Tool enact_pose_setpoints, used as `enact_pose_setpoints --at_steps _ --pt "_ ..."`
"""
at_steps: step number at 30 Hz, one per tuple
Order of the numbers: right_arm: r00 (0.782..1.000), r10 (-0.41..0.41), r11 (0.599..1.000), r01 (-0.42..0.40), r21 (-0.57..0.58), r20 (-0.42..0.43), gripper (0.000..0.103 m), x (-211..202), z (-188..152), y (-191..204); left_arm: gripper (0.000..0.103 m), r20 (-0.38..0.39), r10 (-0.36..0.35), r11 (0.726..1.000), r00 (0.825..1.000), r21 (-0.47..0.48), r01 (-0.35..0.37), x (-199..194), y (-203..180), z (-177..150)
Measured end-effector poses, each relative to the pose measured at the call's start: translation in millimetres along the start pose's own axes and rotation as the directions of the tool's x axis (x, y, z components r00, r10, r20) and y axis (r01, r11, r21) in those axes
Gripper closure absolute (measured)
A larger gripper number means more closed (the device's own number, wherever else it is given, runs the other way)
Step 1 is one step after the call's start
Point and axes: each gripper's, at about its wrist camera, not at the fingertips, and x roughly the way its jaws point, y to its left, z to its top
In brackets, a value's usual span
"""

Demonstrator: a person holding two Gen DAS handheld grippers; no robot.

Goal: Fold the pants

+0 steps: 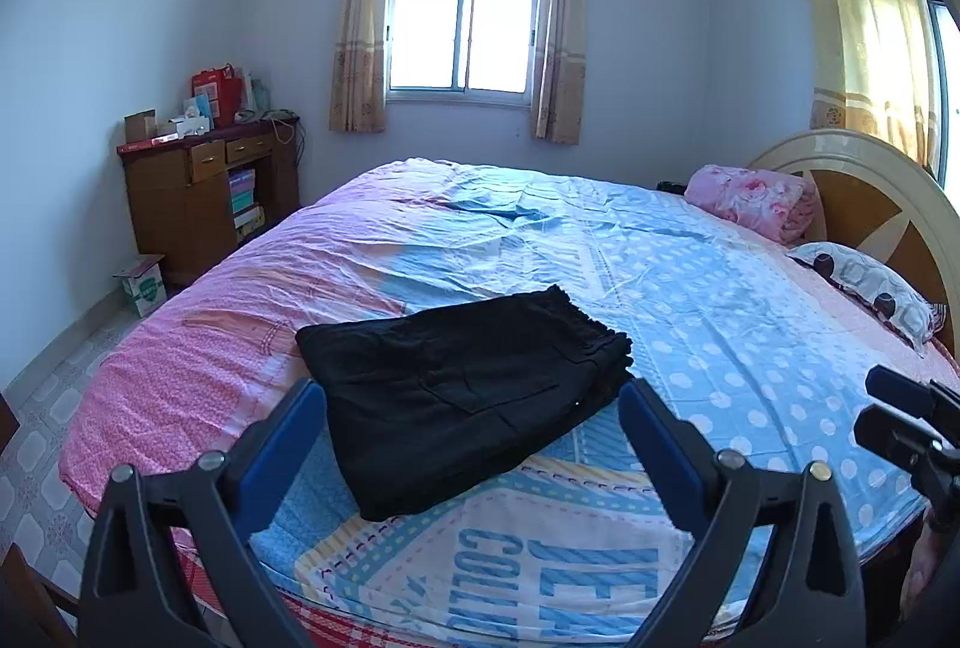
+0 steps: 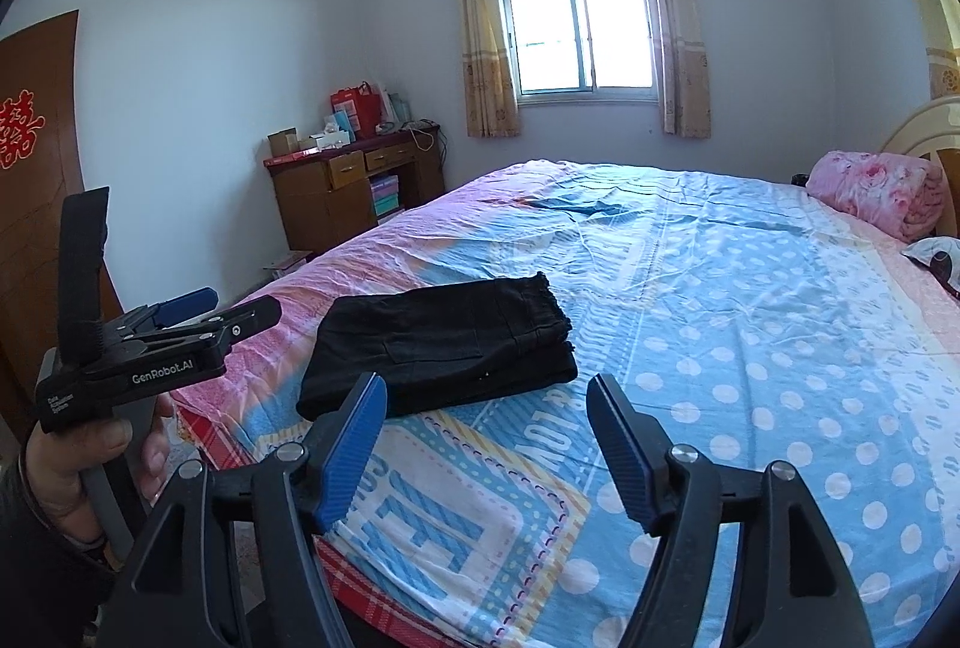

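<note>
Black pants (image 1: 462,396), folded flat on the bed (image 1: 690,288). Left wrist view: my left hand-held gripper (image 1: 471,408) held level above the near edge, fingers spread wide, holding nothing. Right wrist view: my right hand-held gripper (image 2: 486,408) likewise wide and unloaded; pants (image 2: 438,345) just beyond; wooden desk (image 2: 354,192) at far wall.

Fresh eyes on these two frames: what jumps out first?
The black pants, already folded into a compact rectangle, lie near the front edge of the pink-and-blue bedspread. Both grippers are open and off the cloth: the left gripper frames the pants in its own view, and the right gripper sits just short of them. Behind, a bright window and a rolled pink blanket by the headboard.
</note>
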Motion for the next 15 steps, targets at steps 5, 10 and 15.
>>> enact_pose_setpoints --at_steps 5,10,15 --pt "1.0 0.0 1.0 0.0 -0.004 -0.005 0.032 2.5 -3.2 0.2 0.002 -0.008 0.001 1.0 1.0 0.001 -0.001 2.1 -0.5 -1.2" --pt "1.0 0.005 1.0 -0.005 0.004 0.01 0.031 0.0 -3.3 -1.1 0.0 -0.017 -0.005 1.0 1.0 0.02 0.005 2.6 -5.2 -1.3" --pt "0.999 -0.009 1.0 0.009 0.01 0.033 0.025 -5.2 -3.1 -0.7 0.0 -0.002 0.0 1.0 1.0 0.02 0.0 -1.1 -6.6 -0.8"
